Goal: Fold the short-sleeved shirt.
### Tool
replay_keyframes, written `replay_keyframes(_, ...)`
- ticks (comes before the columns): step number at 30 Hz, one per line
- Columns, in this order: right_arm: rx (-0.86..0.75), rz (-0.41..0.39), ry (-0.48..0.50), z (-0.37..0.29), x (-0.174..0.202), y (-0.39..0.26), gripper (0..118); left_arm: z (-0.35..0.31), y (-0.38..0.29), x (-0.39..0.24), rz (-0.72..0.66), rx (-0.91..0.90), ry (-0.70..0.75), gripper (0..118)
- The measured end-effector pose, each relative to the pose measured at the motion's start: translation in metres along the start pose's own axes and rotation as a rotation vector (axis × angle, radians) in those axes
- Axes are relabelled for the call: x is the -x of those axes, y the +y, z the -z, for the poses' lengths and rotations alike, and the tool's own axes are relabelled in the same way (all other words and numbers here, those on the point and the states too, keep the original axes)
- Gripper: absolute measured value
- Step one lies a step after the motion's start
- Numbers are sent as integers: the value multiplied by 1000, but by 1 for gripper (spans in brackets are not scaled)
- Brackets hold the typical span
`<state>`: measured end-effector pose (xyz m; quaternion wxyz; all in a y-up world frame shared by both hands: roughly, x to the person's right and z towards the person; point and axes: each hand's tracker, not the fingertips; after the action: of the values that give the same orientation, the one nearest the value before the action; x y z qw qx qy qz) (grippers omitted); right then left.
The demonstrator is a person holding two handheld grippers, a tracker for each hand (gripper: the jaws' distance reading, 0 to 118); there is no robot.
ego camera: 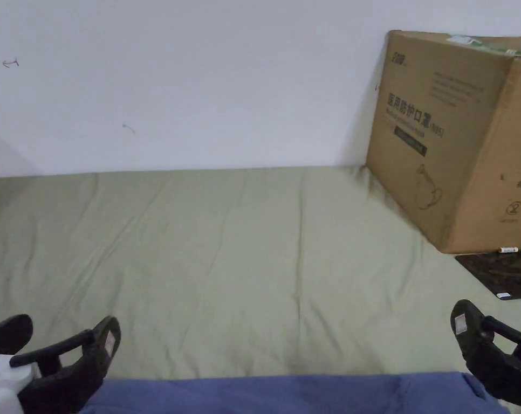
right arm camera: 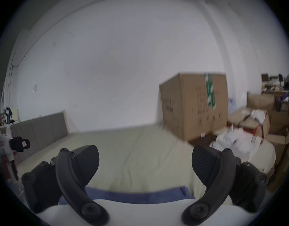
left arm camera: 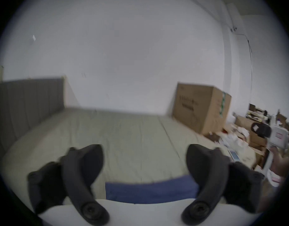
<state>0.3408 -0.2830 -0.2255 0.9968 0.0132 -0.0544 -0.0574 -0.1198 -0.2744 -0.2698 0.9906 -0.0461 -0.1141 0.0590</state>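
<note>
— Since just a strip of the blue shirt shows, at six o'clock in the head view on the near edge of the green bed sheet, how far along would you call the fold?

— Hard to say. That far edge runs straight and flat, so it may be spread out or partly folded; I cannot tell which. No sleeve or collar is in sight.

— And the grippers?

— The left gripper, at seven o'clock, has its jaws spread wide and holds nothing. The right gripper, at five o'clock, is likewise agape and empty. Both flank the shirt's corners without touching cloth.

— Anything else around?

— A cardboard box at two o'clock against the white wall.
</note>
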Motion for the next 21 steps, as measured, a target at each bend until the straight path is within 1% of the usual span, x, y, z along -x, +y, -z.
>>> replay_keyframes(1, -33, 4, -19, -2, 9, 1, 112, -4, 1, -15, 15, -48, 41, 82)
replay_keyframes(2, -57, 10, -9, -3, 17, 2, 109, -5, 1, -31, 20, -81, 81, 55)
replay_keyframes(3, -74, 10, 9, -4, 25, 3, 97, -5, -6, -40, 23, -99, 108, 24)
replay_keyframes(4, -81, -6, 17, -5, 33, 2, 50, -4, -8, -52, 35, -103, 111, 1)
replay_keyframes(5, -79, -30, 8, -2, 38, 2, 0, -6, -11, -61, 59, -117, 122, 1)
replay_keyframes(6, -51, -59, -2, 0, 42, 2, 0, -7, -11, -67, 60, -113, 105, 1)
replay_keyframes(7, -43, -17, 42, 1, 41, 3, 0, -7, -11, -74, 64, -96, 72, 1)
replay_keyframes(8, -29, 14, 62, 1, 40, 4, 0, -7, -11, -79, 69, -85, 57, 1)
replay_keyframes(9, -13, 28, 57, 1, 40, 5, 0, -8, -11, -83, 75, -79, 71, 1)
replay_keyframes(12, -16, 38, 38, -2, 35, 7, 0, -12, -7, -78, 41, -68, 60, 1)
replay_keyframes(14, -3, 47, 55, -4, 31, 11, 0, -7, 4, -56, -20, 7, 16, 1)
replay_keyframes(16, 5, 49, 64, -7, 26, 14, 0, 3, 13, -18, -129, 128, -48, 1)
replay_keyframes(17, 12, 48, 72, -8, 23, 16, 0, 12, 14, 11, -205, 212, -83, 1)
replay_keyframes(18, 19, 47, 74, -9, 22, 17, 0, 23, 12, 41, -290, 314, -132, 1)
replay_keyframes(20, 53, 46, 86, -8, 19, 17, 0, 50, -6, 100, -495, 521, -286, 4)
replay_keyframes(21, 86, 47, 94, -8, 19, 15, 0, 56, -22, 127, -597, 598, -339, 16)
